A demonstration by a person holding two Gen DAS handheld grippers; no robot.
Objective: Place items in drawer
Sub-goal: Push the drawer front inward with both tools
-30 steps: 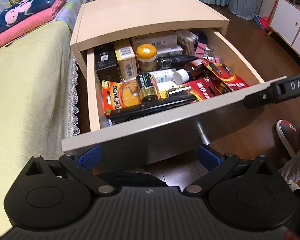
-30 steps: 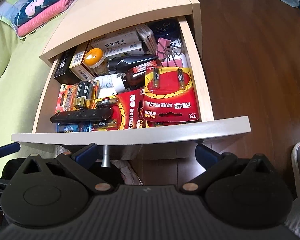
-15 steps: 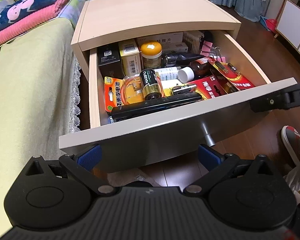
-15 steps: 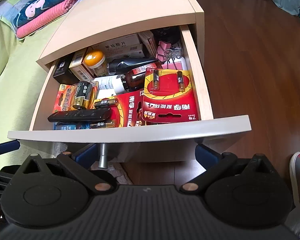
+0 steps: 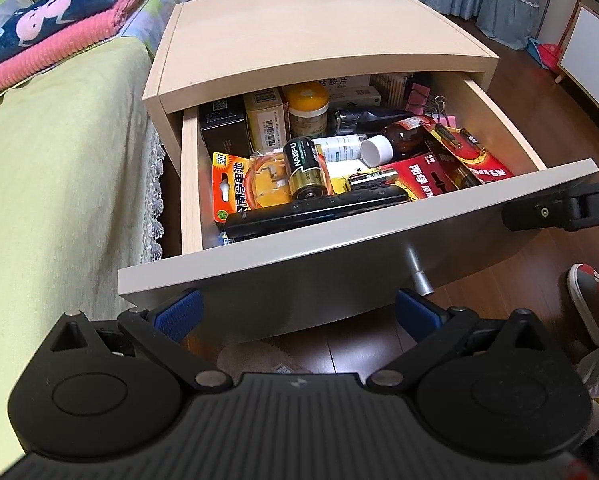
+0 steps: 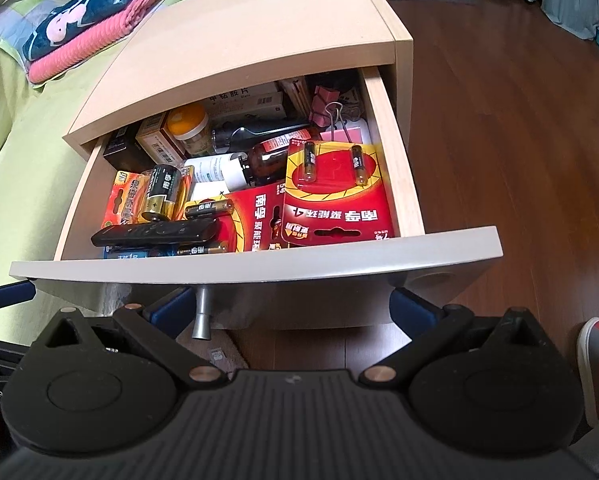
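Note:
The light wood nightstand drawer [image 5: 339, 236] stands pulled out and is packed with items: a black remote [image 5: 315, 210], a large D battery [image 5: 305, 168], red battery cards [image 5: 431, 178], a yellow-lidded jar [image 5: 307, 108] and a brown bottle [image 5: 395, 142]. My left gripper [image 5: 297, 314] is open just in front of the drawer's grey front panel, nothing between its blue pads. My right gripper [image 6: 291, 312] is also open at the front panel [image 6: 259, 268], with the metal knob [image 6: 201, 316] just inside its left finger. The red battery card [image 6: 335, 196] and the remote [image 6: 155, 232] lie below it.
A bed with a green cover [image 5: 59, 180] runs along the left, with folded blankets [image 5: 59, 40] on it. A white cabinet [image 5: 587, 52] stands at the far right. A person's shoe [image 5: 587, 300] rests on the wooden floor to the right. A clear wrapper [image 5: 259, 356] lies under the drawer.
The drawer has slid a little way into the nightstand, so the boxes at its back are now partly under the top. Both grippers have followed its front panel, still open.

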